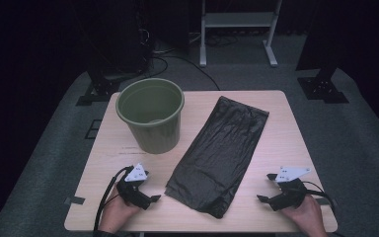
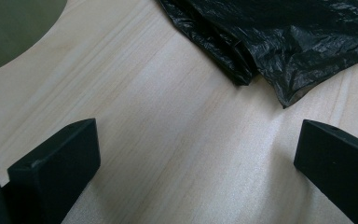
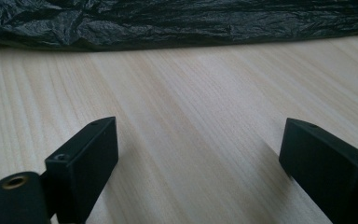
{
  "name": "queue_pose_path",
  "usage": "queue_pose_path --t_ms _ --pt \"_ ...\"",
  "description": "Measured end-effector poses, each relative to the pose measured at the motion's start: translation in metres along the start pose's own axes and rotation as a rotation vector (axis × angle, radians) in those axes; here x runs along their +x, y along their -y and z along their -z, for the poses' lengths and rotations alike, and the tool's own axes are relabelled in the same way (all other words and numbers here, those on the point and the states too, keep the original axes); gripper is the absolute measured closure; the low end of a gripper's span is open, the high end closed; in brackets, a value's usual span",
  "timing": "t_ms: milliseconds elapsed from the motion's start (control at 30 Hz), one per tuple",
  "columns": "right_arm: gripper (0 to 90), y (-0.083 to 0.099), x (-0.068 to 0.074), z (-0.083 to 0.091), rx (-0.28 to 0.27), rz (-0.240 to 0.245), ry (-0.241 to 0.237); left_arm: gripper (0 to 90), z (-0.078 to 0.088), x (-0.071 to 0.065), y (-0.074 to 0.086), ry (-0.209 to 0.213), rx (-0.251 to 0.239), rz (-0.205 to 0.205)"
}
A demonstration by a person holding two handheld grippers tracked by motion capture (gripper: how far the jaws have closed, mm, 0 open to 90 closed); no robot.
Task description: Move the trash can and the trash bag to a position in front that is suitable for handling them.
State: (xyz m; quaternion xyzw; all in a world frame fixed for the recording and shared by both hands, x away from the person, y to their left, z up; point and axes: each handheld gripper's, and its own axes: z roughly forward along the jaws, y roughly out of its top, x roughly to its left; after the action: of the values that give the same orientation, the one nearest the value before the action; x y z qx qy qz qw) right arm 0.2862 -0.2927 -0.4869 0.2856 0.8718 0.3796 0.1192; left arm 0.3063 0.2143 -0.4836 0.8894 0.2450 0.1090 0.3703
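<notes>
Bag (image 1: 217, 155): black plastic, flat, crumpled, lying at table (image 1: 276, 128) centre, slanting from near edge toward far right; nothing holds it.

Bucket (image 1: 150, 116): green, upright, empty, far left, just beside bag's left edge. Risk: light bucket tips or slides if bag is dragged against it.

Left gripper (image 1: 145, 197): jaws apart, empty, resting near bag's near left corner. Risk: thin film slips from pads, or both layers are pinched so mouth stays closed.

Right gripper (image 1: 269, 195): jaws apart, empty, well right of bag. Risk: uneven pull tears film.
</notes>
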Motion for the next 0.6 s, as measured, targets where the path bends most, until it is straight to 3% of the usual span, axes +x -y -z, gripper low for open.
queue_pose_path --t_ms 400,600 --pt "12.1 -0.002 0.003 0.001 0.005 -0.023 0.013 0.0 0.001 -0.001 0.001 -0.001 0.0 0.003" --pt "12.3 -0.014 0.008 0.003 -0.034 -0.031 0.007 0.0 0.001 -0.001 0.001 -0.001 -0.001 0.005"
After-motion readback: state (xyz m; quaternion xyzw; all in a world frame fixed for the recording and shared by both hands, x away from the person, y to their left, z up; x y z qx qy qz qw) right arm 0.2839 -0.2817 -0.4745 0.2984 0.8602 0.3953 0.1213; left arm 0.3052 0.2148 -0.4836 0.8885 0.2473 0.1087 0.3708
